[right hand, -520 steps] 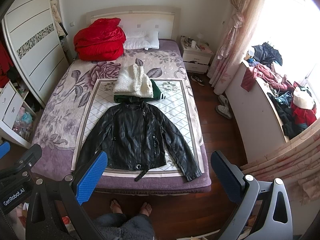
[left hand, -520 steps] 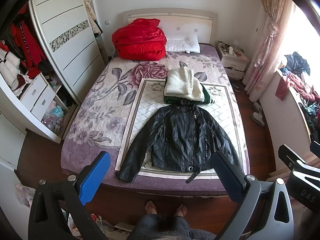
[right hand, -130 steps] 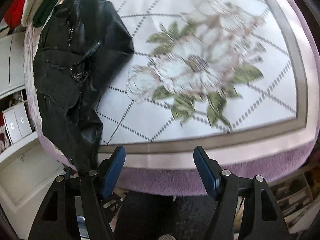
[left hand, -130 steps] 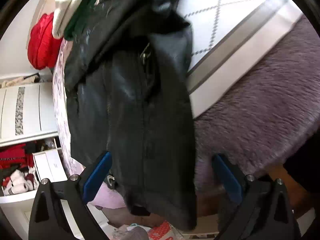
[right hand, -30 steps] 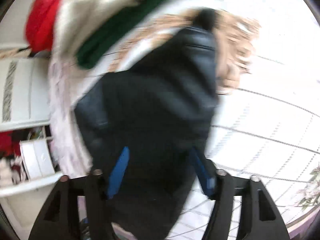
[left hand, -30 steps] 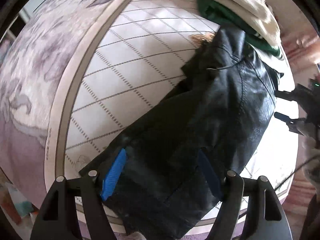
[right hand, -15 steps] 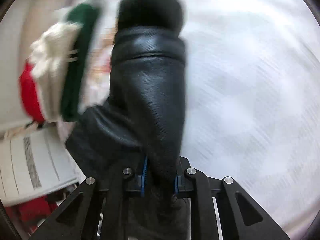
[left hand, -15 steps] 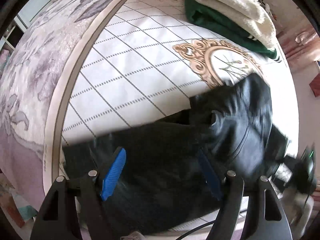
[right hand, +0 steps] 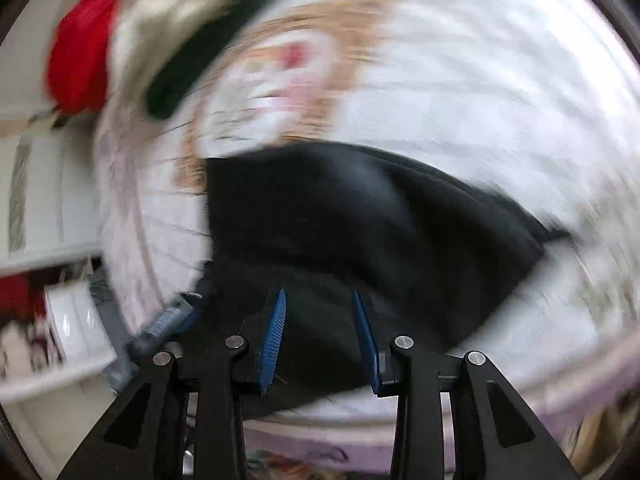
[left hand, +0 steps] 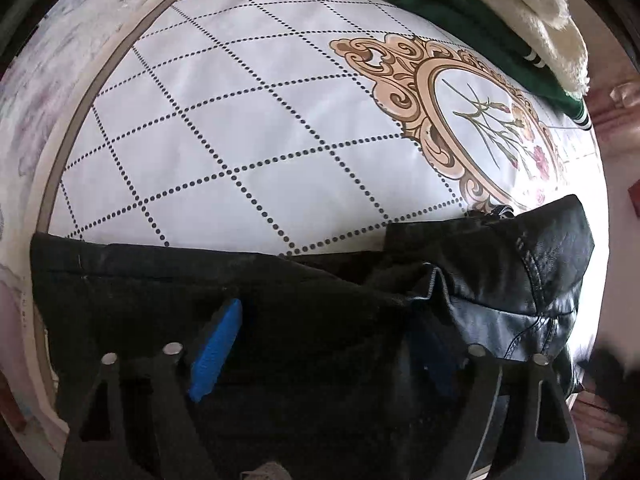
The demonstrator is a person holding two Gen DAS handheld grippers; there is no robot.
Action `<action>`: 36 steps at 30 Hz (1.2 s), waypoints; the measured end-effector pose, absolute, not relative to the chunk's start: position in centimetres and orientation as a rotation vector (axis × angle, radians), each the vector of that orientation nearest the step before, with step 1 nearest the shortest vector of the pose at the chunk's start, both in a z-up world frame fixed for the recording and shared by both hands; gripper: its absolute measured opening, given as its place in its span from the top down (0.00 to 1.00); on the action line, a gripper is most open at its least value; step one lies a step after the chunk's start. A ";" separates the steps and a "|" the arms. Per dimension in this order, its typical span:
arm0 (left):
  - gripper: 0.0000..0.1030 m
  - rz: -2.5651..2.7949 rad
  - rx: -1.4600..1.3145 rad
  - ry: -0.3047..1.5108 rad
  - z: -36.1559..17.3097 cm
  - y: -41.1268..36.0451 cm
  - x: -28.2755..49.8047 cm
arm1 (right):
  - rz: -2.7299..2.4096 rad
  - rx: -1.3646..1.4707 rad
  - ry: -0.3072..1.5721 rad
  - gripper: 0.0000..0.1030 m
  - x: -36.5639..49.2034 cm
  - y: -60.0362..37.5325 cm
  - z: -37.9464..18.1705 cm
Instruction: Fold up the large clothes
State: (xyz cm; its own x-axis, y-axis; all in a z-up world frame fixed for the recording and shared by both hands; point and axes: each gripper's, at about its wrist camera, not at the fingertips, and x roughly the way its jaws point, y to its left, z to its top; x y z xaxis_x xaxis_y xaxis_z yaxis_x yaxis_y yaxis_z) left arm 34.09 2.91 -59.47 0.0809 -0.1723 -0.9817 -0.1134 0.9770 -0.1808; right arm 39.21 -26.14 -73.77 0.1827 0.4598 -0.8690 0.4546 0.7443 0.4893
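Black jacket (left hand: 304, 312) beneath gaping left tool (left hand: 324, 344), right tool (right hand: 320, 332) parted above it

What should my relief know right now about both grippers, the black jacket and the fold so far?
Left gripper: open, pads either side of the black leather jacket, not clamped.
Right gripper: open above the jacket, view motion-blurred.
The jacket lies bunched along the near edge of the white quilted mat, folded over itself; the folded green garment and cream knit are stacked at the far end.
Left: flatten and square the bundle, probably stack it.
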 end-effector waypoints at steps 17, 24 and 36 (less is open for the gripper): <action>0.09 -0.102 -0.236 1.458 -55.1 3.8 30.9 | 0.068 0.732 1.432 0.35 41.3 -27.8 -73.5; 0.09 -0.119 -0.187 1.573 -59.6 1.5 28.7 | -0.092 0.807 1.385 0.14 27.9 -33.9 -73.4; 0.01 -0.111 -0.192 1.605 -61.2 0.2 30.1 | 0.053 1.265 1.089 0.24 28.2 -35.2 -84.3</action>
